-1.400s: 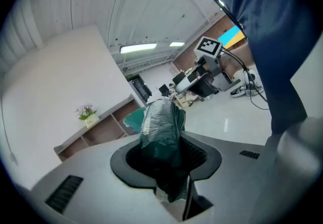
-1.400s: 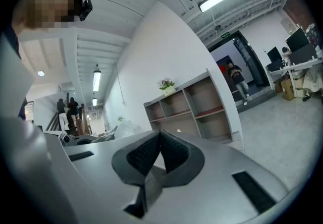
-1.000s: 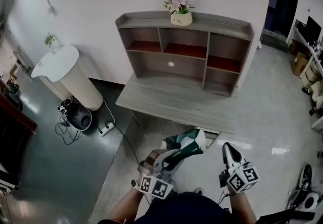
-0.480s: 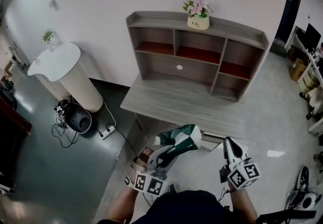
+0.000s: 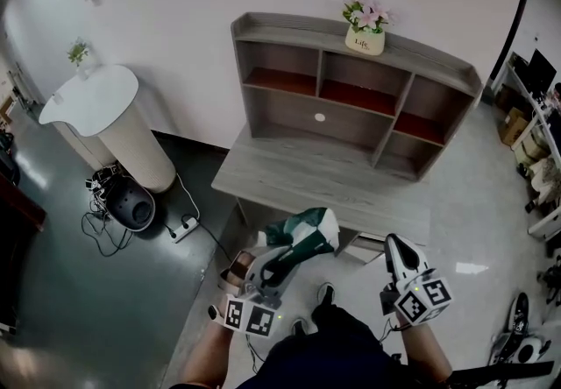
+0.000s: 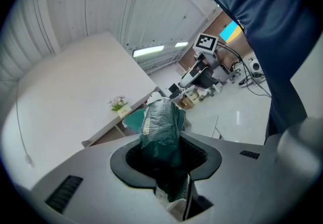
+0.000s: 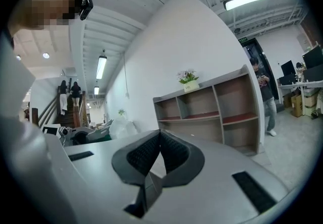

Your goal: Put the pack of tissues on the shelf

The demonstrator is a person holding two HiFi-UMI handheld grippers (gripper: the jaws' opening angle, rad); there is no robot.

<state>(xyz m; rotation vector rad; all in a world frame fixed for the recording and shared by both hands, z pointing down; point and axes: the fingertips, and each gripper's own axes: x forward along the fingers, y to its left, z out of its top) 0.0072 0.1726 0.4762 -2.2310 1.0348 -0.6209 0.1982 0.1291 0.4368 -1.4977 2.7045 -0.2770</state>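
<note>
A green pack of tissues (image 5: 305,229) is clamped in my left gripper (image 5: 283,259), which is shut on it and holds it in the air in front of the desk. In the left gripper view the pack (image 6: 160,124) sticks out past the jaws of the left gripper (image 6: 169,165). My right gripper (image 5: 396,249) hangs beside it to the right, shut and empty; its pads (image 7: 151,153) meet at the tip. The wooden shelf (image 5: 355,107) with open compartments stands on the desk (image 5: 298,175) against the wall. In the right gripper view the shelf (image 7: 214,112) lies ahead.
A flower pot (image 5: 365,38) sits on top of the shelf. A white round stand (image 5: 101,116), a black device with cables (image 5: 131,203) and a power strip (image 5: 184,225) are on the floor at left. Boxes (image 5: 524,129) stand far right. A person (image 7: 265,92) stands beside the shelf.
Both grippers have travelled forward toward the desk, and the shelf now appears nearer and further right in the head view. The pack stays clamped in the left gripper.
</note>
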